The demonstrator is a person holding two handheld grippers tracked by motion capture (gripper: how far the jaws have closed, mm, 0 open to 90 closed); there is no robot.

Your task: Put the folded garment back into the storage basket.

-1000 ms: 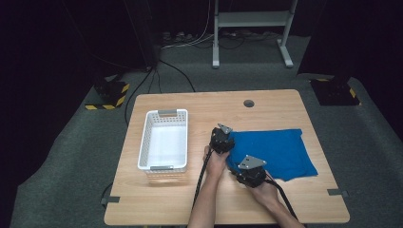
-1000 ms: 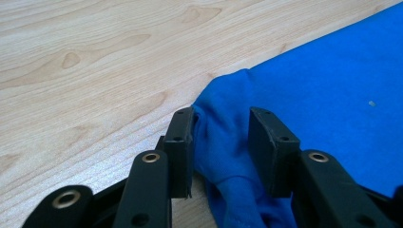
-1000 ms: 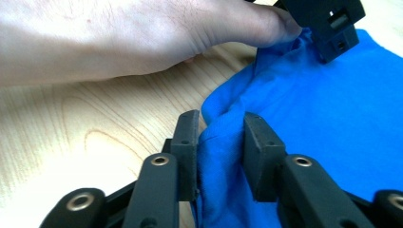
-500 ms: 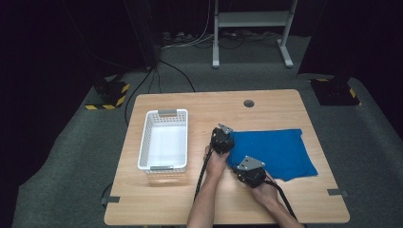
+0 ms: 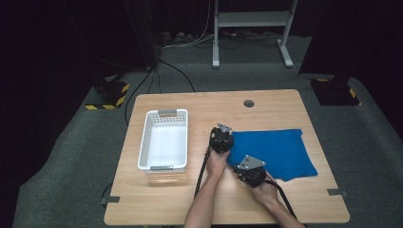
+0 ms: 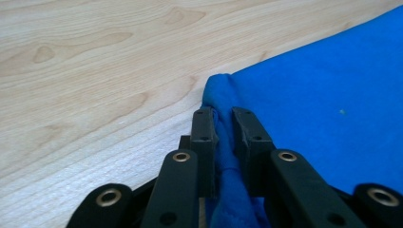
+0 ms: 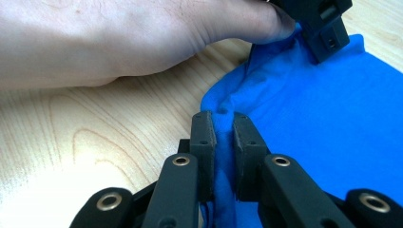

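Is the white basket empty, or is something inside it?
Empty: the high view shows the white basket with only its bare bottom; the blue cloth lies outside it.

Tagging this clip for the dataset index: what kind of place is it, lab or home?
Most likely a lab or recording studio, not a home: a lone wooden table on grey carpet, black curtained walls, yellow-black striped floor weights, and loose cables running to a metal stand behind.

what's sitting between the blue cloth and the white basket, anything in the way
Nothing visible. Both grippers are already clamped on the blue cloth at its left edge: left gripper, right gripper. Between that edge and the white basket lies bare table.
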